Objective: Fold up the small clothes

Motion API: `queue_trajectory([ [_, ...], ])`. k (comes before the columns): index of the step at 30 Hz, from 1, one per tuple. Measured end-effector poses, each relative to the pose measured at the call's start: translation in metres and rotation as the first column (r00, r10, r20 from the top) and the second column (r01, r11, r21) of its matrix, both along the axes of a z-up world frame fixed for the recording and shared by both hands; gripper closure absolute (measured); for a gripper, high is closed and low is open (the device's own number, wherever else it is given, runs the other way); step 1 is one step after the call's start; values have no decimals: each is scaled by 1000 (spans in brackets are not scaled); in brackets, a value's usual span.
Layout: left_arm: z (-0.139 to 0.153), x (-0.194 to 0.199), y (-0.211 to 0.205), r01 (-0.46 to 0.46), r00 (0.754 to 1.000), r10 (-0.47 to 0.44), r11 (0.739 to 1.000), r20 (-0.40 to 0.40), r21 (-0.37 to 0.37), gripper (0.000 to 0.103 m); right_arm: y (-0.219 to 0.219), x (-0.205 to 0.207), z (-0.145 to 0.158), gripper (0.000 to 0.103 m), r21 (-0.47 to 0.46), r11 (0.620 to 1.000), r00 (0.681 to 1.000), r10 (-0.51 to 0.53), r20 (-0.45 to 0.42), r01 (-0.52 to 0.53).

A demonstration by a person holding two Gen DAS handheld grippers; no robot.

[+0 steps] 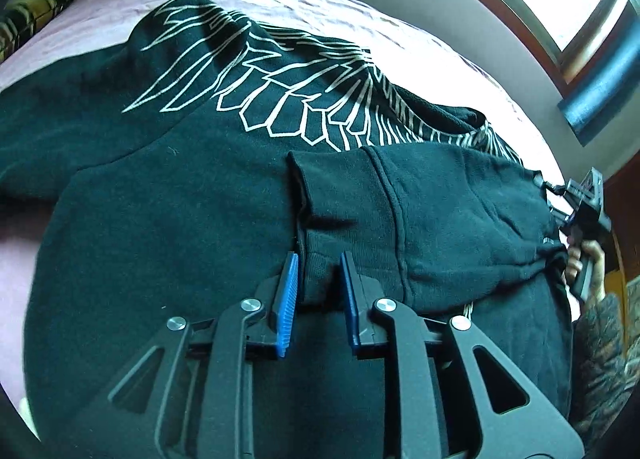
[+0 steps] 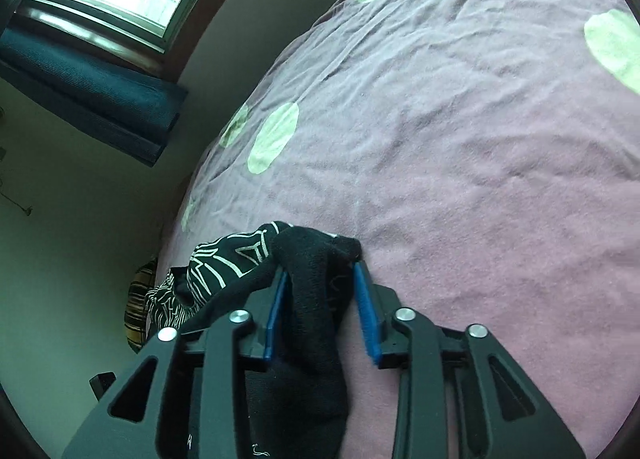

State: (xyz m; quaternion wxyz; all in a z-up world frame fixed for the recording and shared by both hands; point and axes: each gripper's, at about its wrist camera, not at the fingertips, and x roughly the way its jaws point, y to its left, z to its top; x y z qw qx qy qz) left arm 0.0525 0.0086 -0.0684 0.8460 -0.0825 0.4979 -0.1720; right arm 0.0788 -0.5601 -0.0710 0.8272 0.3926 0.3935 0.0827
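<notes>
Black hoodie [image 1: 192, 187] with white wing print lies spread on the purple bedspread [image 1: 100, 11], filling most of the left wrist view.

Left gripper [image 1: 318, 263]: blue pads [image 1: 289, 283] slightly apart, the ribbed cuff [image 1: 320, 243] of the folded-over sleeve sits in the gap between them. Can't tell whether the pads press on it; a sliver of gap shows on the left side. Rest of the sleeve runs right of the fingers across the hoodie body, wing print ahead of the tips.

Right gripper [image 2: 320, 271]: jaws partly apart, a bunched ridge of black hoodie fabric runs down the gap between the fingers. Left pad is against the cloth; right pad [image 2: 366, 307] stands clear of it with visible space. So no clamp. More printed fabric piles up just left of the fingers. Bare bedspread with pale green dots [image 2: 276, 135] ahead and right of the tips.

In the left wrist view the right gripper shows at the hoodie's far right edge, held by a hand [image 1: 588, 263].
</notes>
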Motion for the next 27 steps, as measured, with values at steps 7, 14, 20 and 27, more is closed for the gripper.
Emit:
queue_trajectory([
  [7, 29, -19, 8, 125, 985, -135, 987, 107, 99, 68, 21, 11, 41, 53, -143, 987, 995, 77, 61, -68],
  [14, 73, 41, -4, 248, 934, -277, 957, 226, 148, 34, 98, 69, 59, 47, -201, 912, 922, 379, 80, -358],
  [20, 70, 158, -38, 360, 906, -394, 910, 156, 205, 33, 137, 118, 36, 47, -211, 815, 837, 547, -29, -540],
  [27, 25, 222, -87, 511, 837, -545, 811, 48, 285, 33, 154, 144, 13, 47, -209, 722, 748, 658, -90, -660],
])
